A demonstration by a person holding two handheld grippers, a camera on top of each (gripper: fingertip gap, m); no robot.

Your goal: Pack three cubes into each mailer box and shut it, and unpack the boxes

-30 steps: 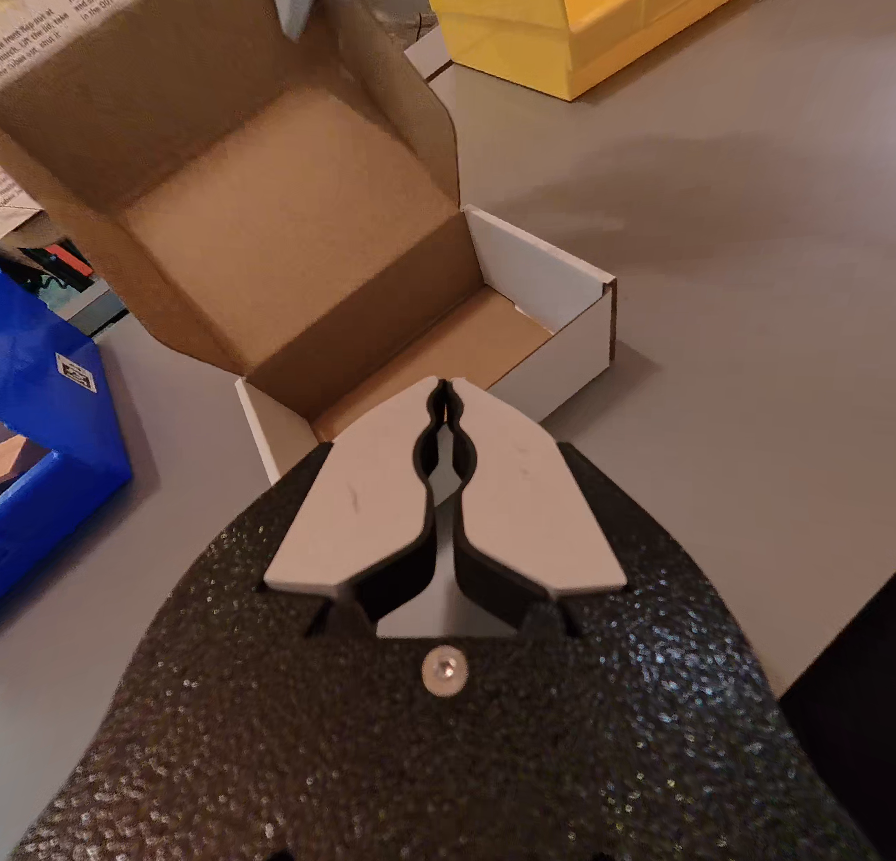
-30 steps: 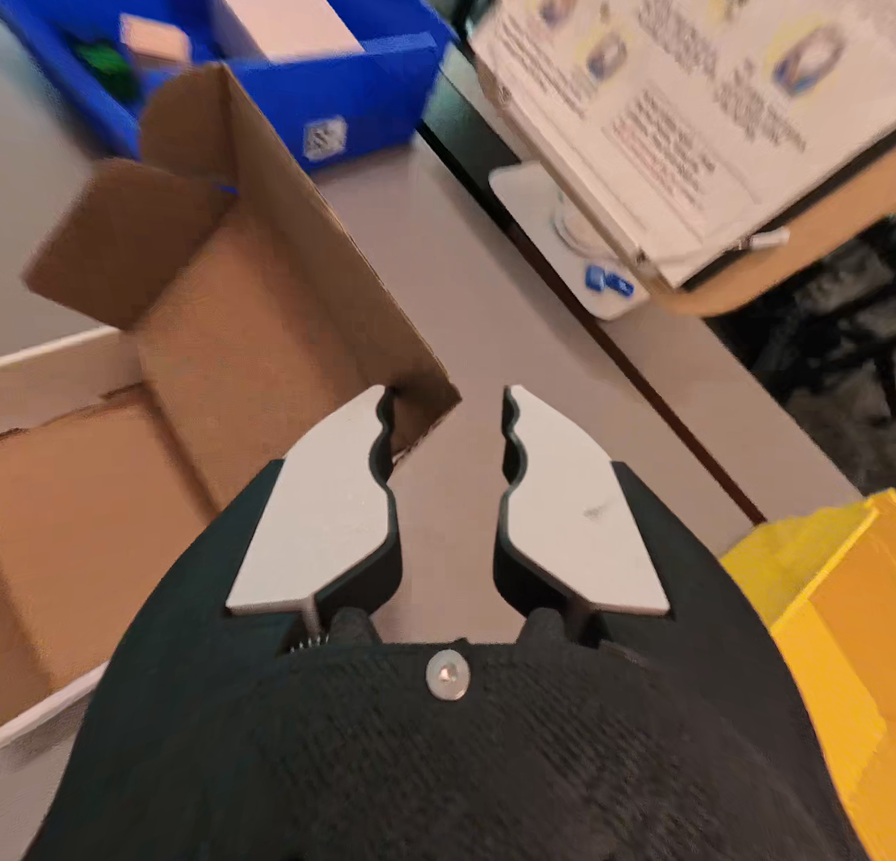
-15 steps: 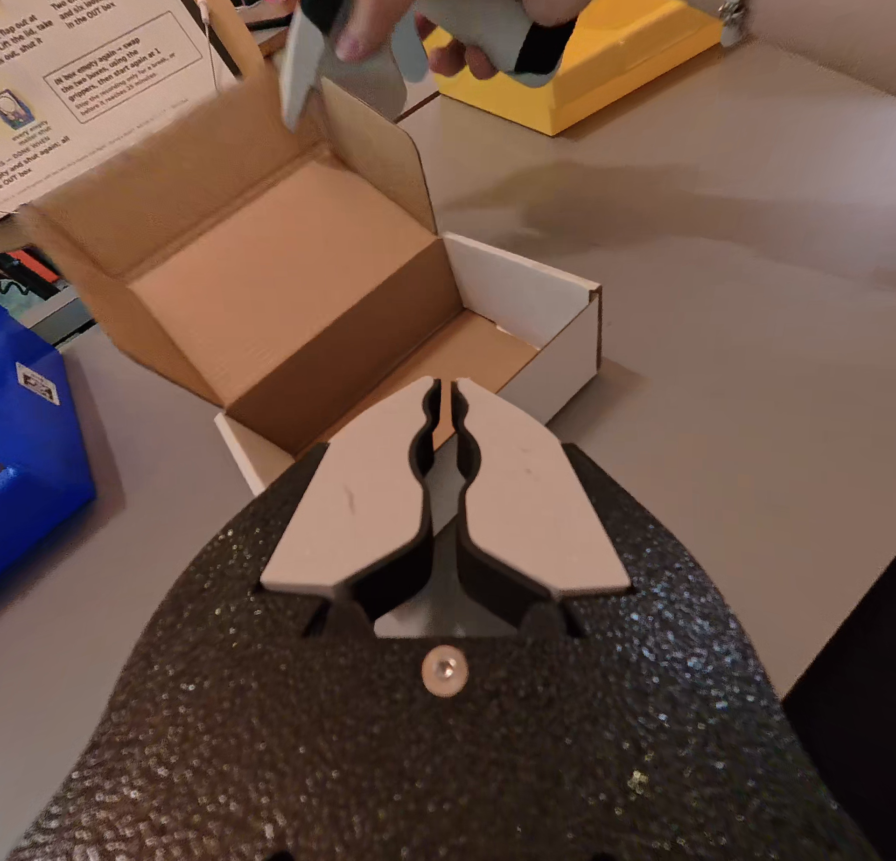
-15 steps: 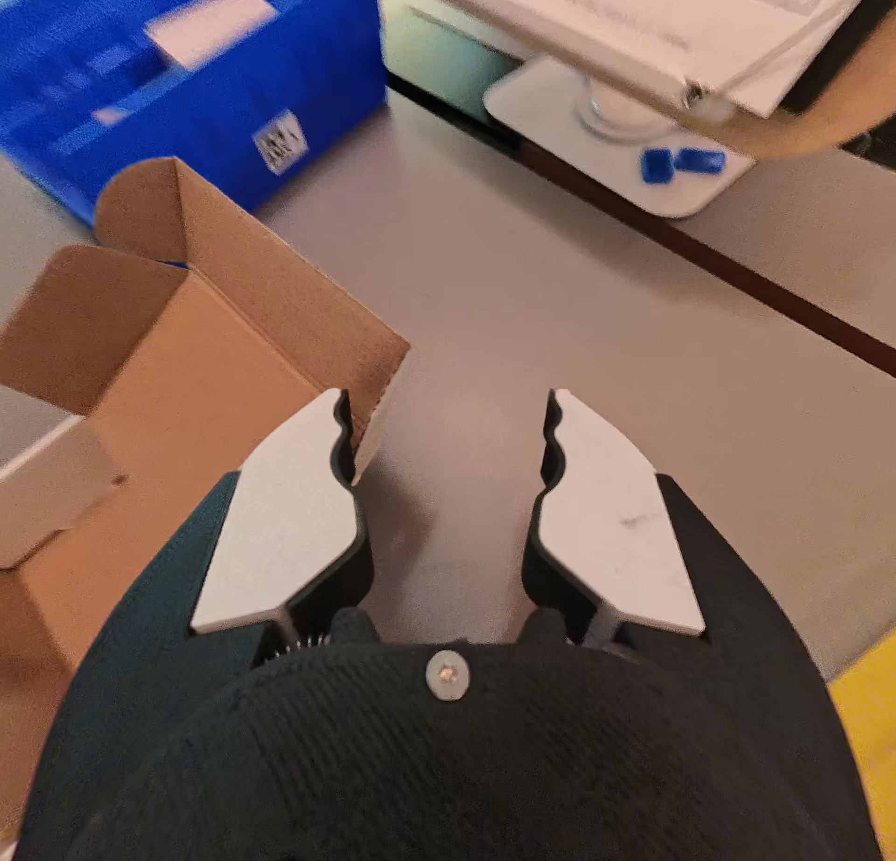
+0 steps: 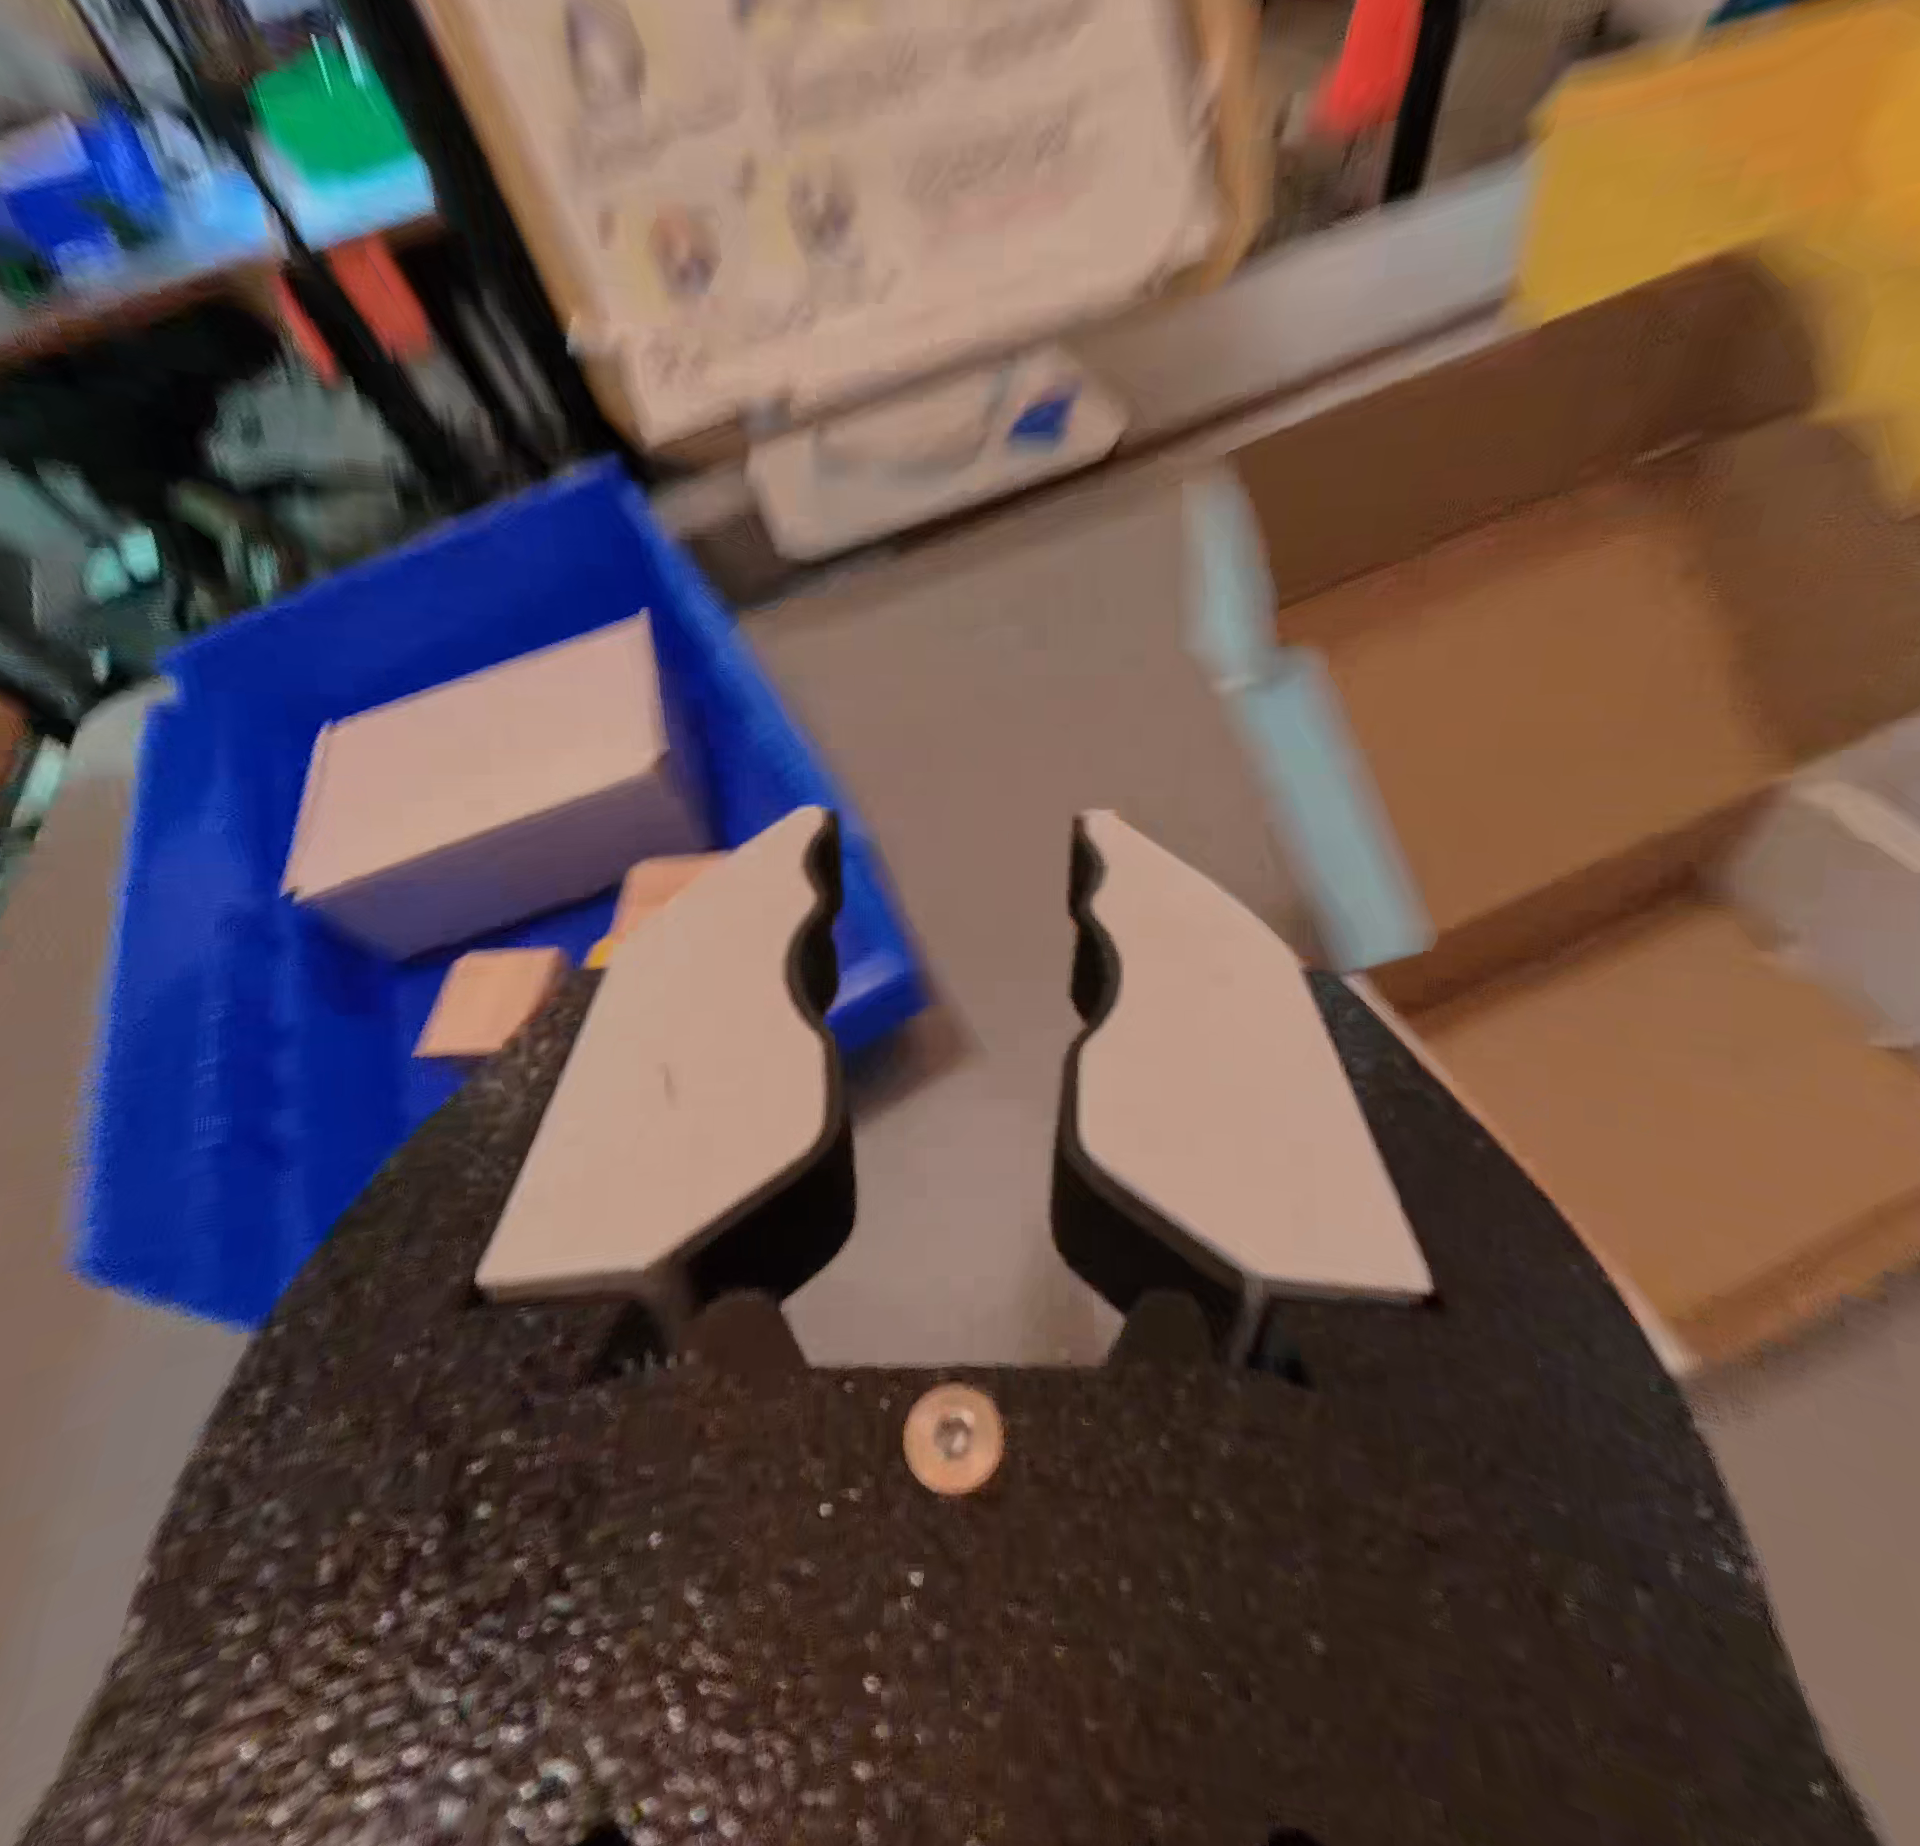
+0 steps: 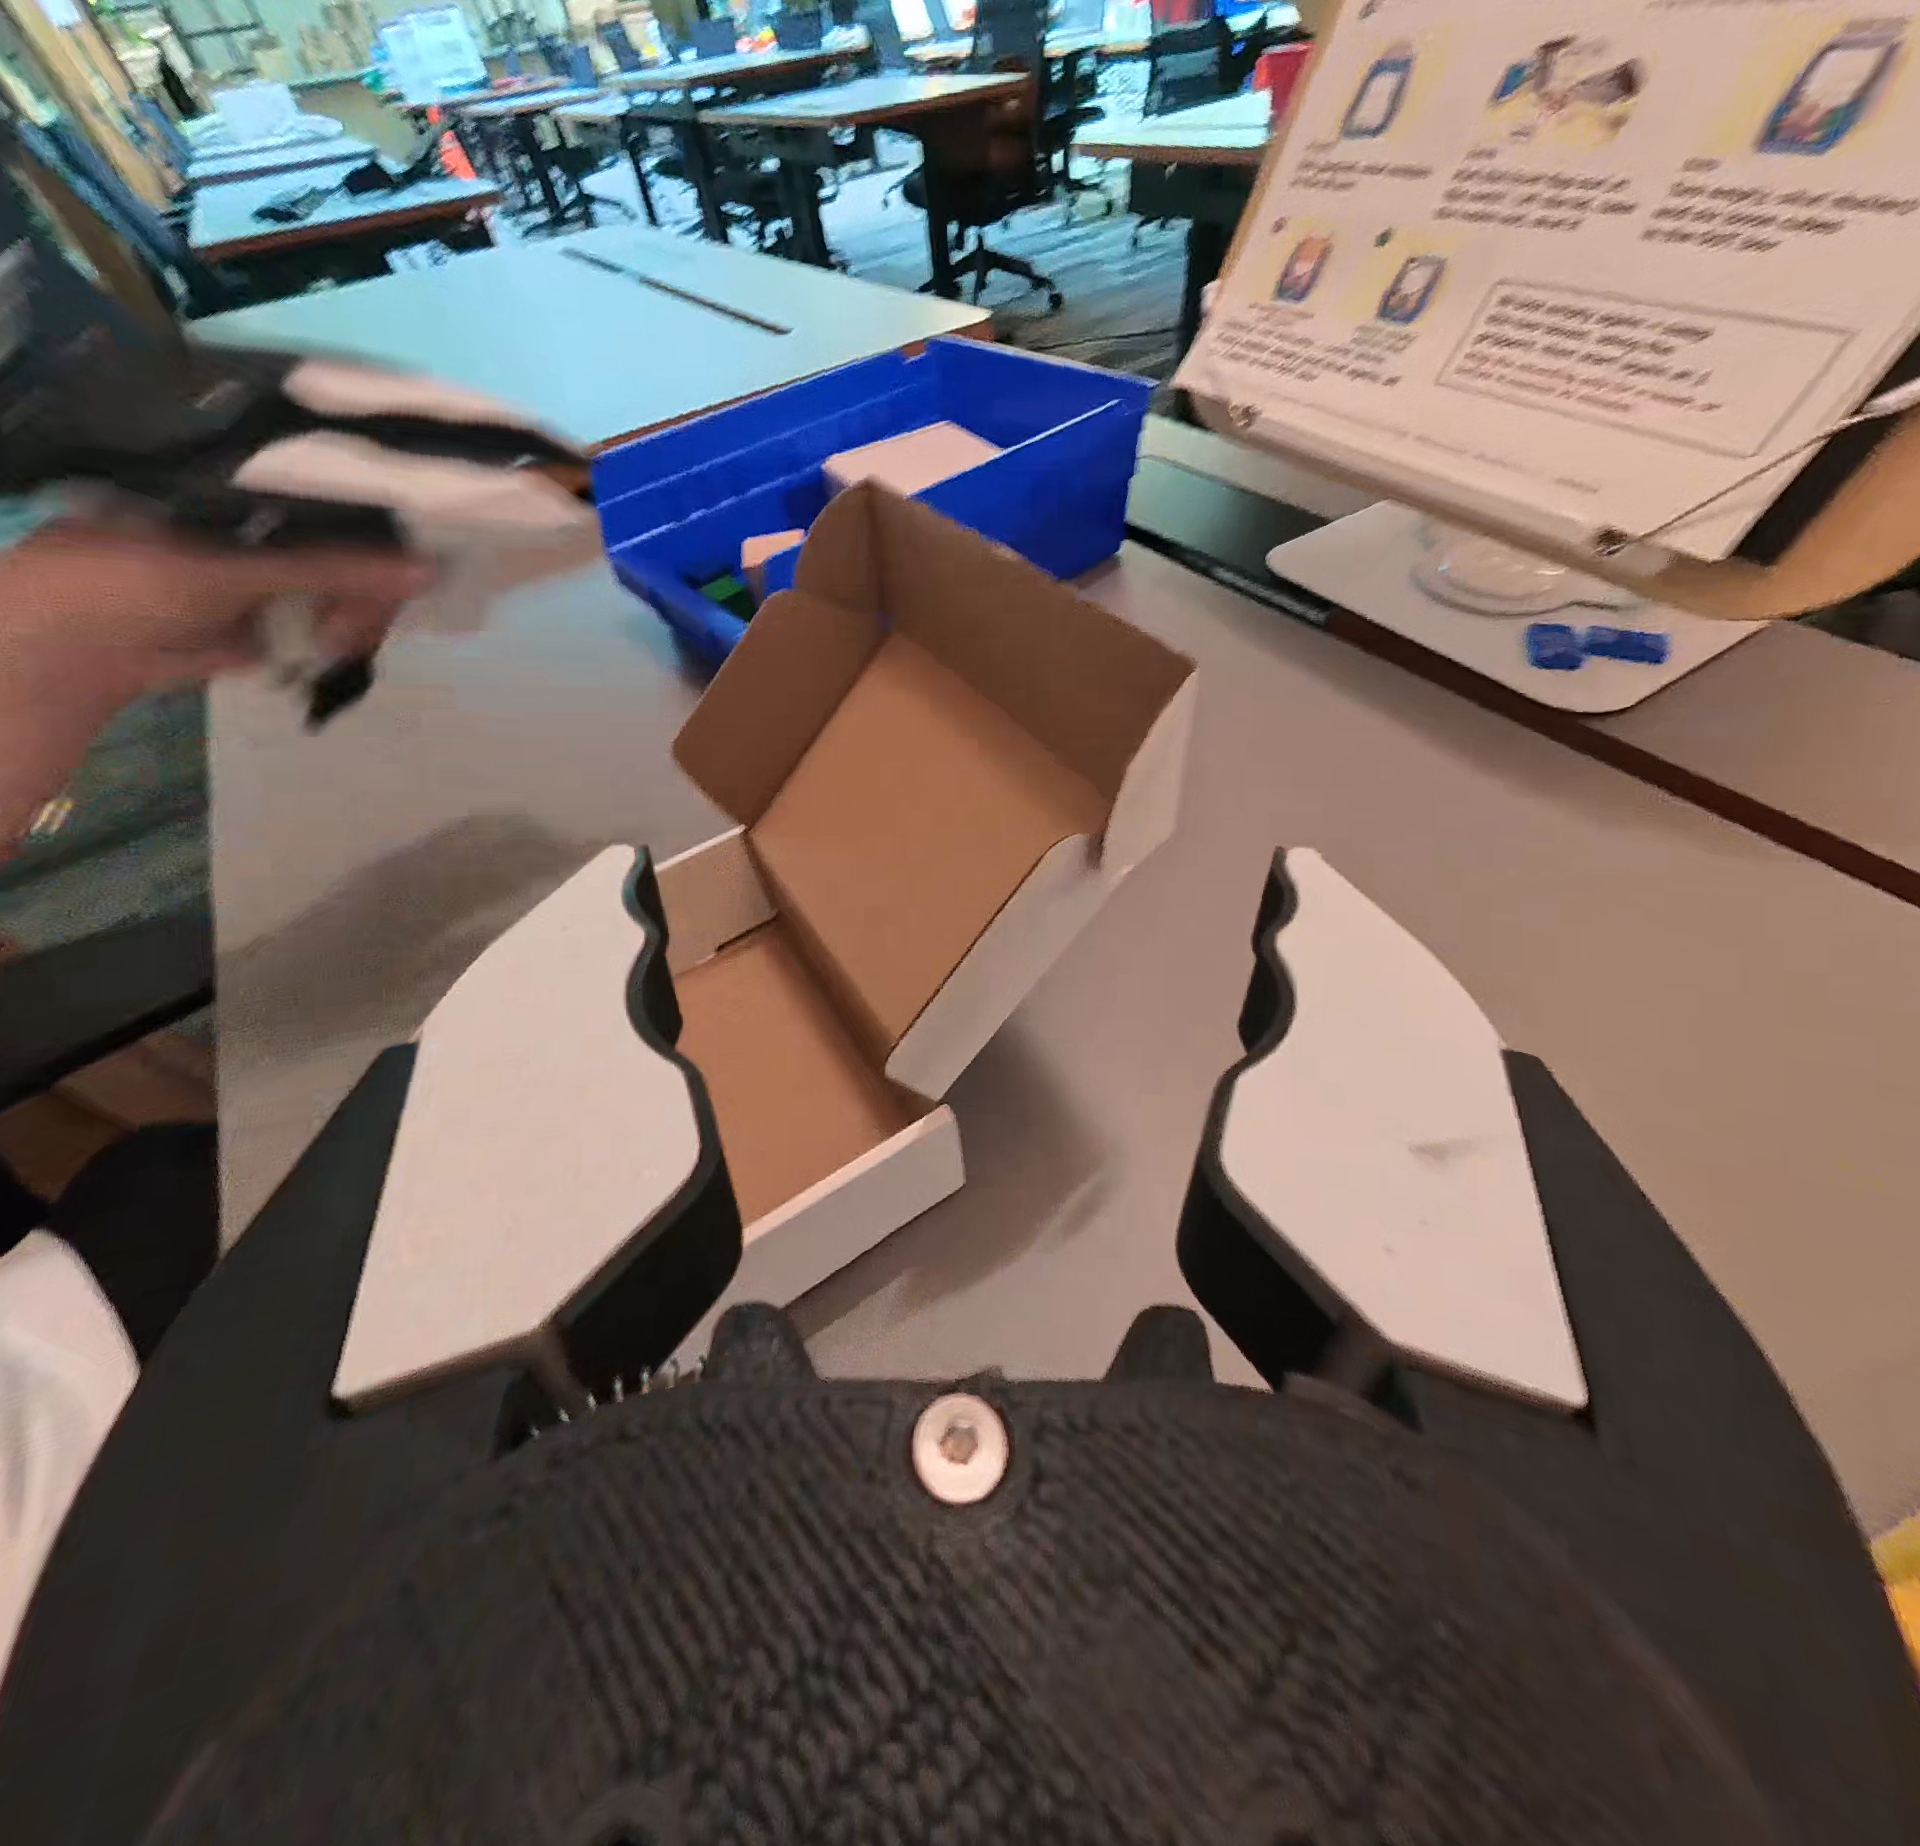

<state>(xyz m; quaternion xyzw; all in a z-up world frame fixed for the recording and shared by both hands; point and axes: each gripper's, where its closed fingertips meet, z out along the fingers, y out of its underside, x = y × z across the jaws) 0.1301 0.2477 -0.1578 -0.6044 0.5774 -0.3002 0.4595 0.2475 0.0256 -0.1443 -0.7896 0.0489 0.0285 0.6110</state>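
An open mailer box (image 6: 883, 923) lies on the grey bench (image 6: 1455, 965), its lid tilted back and its brown interior showing no cubes. Behind it stands a blue bin (image 6: 1039, 477) holding a second, shut white box (image 5: 488, 778) and several loose cubes (image 5: 488, 1001), some tan and at least one green. The right gripper (image 6: 956, 955) hovers above the near end of the open box with its jaws spread wide and nothing between them. The left gripper (image 5: 951, 923), seen through motion blur, points toward the near corner of the bin, its jaws parted and likewise empty. A yellow bin (image 5: 1745, 186) sits beyond the open box, and a printed instruction sheet (image 6: 1579, 207) stands on a holder at the back of the bench. Judged from this arrangement, packing of this box has not begun: three cubes must yet be fetched from the blue bin, placed inside, and the lid shut. Whether the box in the bin is filled cannot be told.
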